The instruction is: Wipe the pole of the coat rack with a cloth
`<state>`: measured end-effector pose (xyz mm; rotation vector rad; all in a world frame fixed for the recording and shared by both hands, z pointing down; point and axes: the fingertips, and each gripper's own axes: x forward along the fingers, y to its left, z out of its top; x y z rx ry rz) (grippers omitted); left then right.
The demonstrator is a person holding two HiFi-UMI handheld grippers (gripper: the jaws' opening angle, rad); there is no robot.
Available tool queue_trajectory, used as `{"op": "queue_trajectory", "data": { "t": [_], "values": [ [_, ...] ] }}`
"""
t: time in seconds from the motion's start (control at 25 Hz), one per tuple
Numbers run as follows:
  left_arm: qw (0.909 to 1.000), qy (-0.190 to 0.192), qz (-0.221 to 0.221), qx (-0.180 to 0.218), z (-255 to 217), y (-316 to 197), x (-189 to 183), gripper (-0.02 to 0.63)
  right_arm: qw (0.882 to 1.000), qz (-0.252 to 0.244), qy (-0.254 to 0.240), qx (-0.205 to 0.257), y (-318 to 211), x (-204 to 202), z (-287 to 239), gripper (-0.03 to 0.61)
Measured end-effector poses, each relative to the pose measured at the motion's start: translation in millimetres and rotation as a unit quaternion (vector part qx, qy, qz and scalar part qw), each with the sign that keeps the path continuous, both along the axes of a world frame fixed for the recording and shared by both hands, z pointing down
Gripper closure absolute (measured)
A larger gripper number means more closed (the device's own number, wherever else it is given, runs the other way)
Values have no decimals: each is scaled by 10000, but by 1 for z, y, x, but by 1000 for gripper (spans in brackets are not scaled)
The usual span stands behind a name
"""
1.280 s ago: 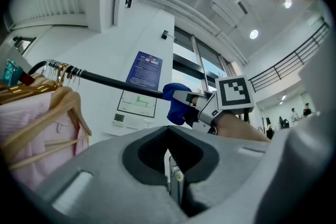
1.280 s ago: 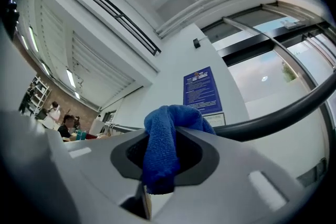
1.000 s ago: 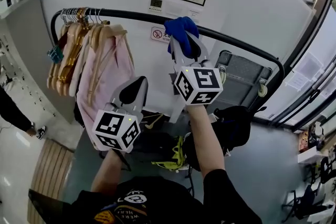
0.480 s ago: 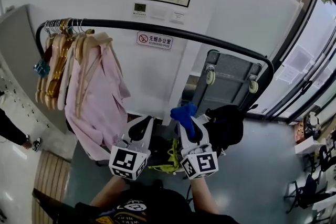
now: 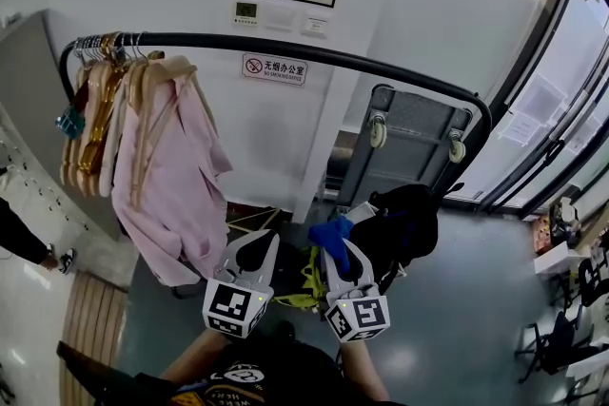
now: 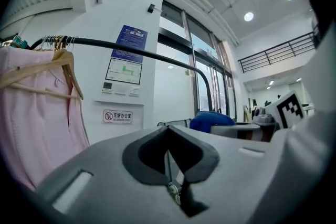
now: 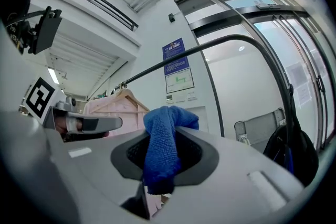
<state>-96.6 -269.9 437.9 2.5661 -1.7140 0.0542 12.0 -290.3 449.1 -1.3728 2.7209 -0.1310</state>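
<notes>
On your right gripper (image 5: 343, 254) the fingers pinch the blue cloth (image 5: 331, 231) by a narrow fold, well below the pole (image 5: 314, 55). Friction along the pole could drag it free. The left gripper (image 5: 255, 250) has its fingers pressed together, empty.

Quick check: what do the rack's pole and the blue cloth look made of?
The pole is probably a metal tube with a black painted or coated finish. It looks smooth and round, curves in one piece at the corners and shows a faint sheen. The cloth is a soft blue textile, likely microfibre or terry. Its surface is nubby and it folds limply.
</notes>
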Motion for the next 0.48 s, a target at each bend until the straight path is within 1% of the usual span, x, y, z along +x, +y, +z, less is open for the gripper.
{"op": "queue_trajectory", "data": {
  "t": [0.16,0.36,0.48],
  "values": [
    [9999,42,-17,-117,6,3,3,609,9998,-99,1,-144,6,-3,8,502],
    [9998,-137,-137,-49,8,3,-4,609,9997,-145,-4,-210,6,-4,14,502],
    [9998,-110,-182,-45,9,2,-11,609,9995,-199,9,-241,5,-9,19,502]
  ]
}}
